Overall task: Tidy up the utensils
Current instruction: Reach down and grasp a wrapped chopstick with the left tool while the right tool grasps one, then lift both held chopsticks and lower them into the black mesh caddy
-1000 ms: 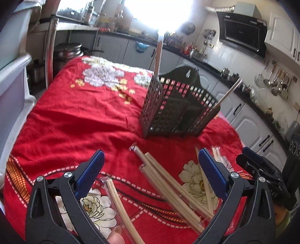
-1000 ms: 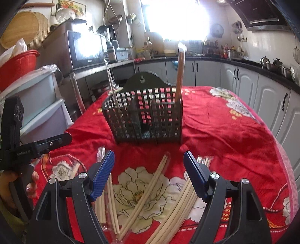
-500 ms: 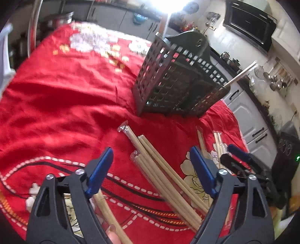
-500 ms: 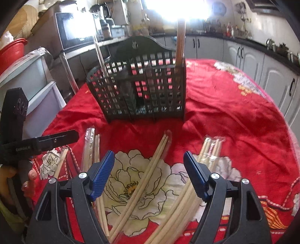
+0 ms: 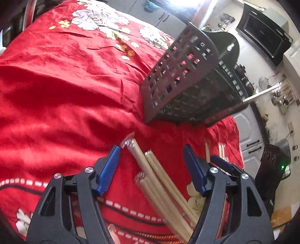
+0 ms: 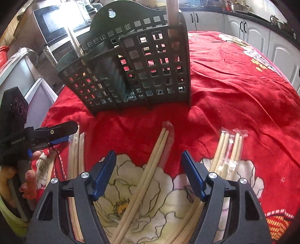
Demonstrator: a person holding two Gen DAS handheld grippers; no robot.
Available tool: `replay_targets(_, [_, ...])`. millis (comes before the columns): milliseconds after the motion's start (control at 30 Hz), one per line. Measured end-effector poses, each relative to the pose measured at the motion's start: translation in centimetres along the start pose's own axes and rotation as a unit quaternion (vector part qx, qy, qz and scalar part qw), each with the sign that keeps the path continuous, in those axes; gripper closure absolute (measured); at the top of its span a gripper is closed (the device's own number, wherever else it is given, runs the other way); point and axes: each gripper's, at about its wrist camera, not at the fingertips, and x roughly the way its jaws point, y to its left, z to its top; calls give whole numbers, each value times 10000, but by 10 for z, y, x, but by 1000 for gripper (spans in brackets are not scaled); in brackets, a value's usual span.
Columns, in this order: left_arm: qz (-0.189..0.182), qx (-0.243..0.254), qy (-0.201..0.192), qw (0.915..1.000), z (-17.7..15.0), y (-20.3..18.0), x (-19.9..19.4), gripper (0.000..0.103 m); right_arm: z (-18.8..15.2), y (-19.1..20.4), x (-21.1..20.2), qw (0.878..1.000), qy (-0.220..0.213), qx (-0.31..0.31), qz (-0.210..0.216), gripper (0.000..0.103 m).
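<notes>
While closing, both grippers (image 5: 151,165) (image 6: 148,169) straddle wrapped chopsticks (image 6: 150,169), untouched.

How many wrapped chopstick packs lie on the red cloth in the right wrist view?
4: far-left pack, centre pack between the right gripper jaws, two right packs. More may be hidden.

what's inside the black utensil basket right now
In the basket: one wrapped chopstick pair upright at the right end, a thin stick leaning left. The lattice walls hide their lower ends and the bottom.
</notes>
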Motion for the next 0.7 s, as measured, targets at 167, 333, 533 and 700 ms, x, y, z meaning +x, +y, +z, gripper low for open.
replay_targets(167, [25,-98,-29,9999,8,3,4,55,9,-4,7,9999,44,61,-68,48])
replay_targets(333, [105,-175,-79,9998,12,7,5,68,20,-10,14,9996,41,268,24,65])
replay_targets(533, [247,-190,-112,9995,13,9,5,85,25,-6,22,9997,0,186,140,90])
replay_targets(700, [208,-205,-97,9995,10,9,3,99,26,-6,6,9984,-300,244,400,92])
